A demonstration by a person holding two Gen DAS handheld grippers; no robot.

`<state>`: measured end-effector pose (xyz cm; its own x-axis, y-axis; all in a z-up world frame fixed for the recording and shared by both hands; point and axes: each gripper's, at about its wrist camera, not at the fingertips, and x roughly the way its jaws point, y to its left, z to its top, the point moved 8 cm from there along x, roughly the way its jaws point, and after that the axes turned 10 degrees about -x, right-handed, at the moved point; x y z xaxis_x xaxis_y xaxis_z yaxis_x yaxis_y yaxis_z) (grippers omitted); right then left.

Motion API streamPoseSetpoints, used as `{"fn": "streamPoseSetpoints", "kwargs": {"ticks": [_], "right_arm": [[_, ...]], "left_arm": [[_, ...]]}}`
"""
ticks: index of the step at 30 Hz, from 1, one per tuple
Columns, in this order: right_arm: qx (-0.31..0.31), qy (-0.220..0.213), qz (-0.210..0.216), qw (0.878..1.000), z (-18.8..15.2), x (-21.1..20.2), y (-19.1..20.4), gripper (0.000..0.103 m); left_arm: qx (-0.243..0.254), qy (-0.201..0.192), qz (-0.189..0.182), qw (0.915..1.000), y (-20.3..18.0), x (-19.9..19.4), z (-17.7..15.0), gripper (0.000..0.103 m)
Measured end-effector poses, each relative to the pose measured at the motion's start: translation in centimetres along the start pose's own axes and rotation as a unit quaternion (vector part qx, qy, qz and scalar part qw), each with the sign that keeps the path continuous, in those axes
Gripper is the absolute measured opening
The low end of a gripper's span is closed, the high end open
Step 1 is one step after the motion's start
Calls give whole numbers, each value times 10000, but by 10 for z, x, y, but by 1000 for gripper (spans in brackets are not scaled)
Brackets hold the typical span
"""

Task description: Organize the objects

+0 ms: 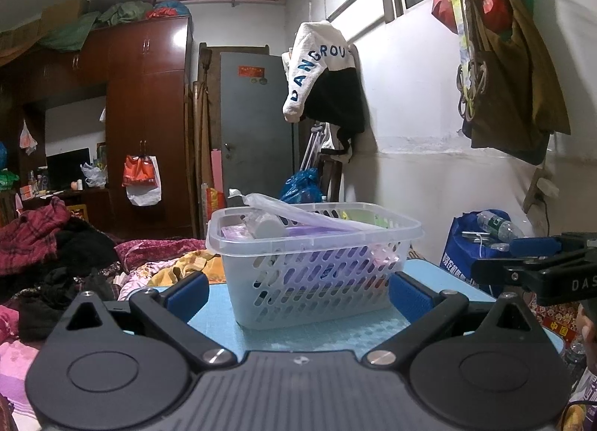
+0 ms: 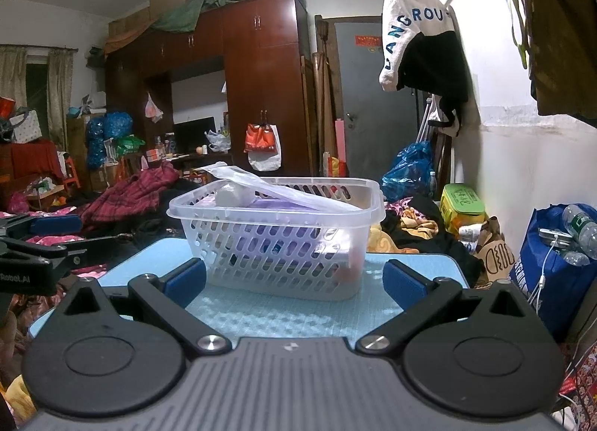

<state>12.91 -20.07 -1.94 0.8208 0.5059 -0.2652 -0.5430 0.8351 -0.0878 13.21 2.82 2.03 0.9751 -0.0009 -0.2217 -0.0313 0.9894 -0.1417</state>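
Observation:
A clear plastic basket with slotted walls stands on a light blue table. It holds a purple packet, a white roll and a clear plastic bag that sticks out over the rim. My left gripper is open and empty, low over the table, just in front of the basket. The basket and the table also show in the right wrist view. My right gripper is open and empty, in front of the basket. Each gripper shows at the edge of the other's view.
A bed with piled clothes lies left of the table. A blue bag with water bottles stands at the right by the white wall. A green box and a dark wardrobe lie beyond.

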Motion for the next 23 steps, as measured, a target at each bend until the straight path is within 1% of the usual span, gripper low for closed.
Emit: {"fn": "streamPoseSetpoints", "kwargs": {"ticks": [13,23], "right_arm": [[-9,-4,-12,10000,0,0,1,103],[-22,3,-10,10000,0,0,2,103]], "left_arm": [[-13,33,-34,10000,0,2,-3,103],[27,-37,-113,9999,-5,1,-5,103]]}}
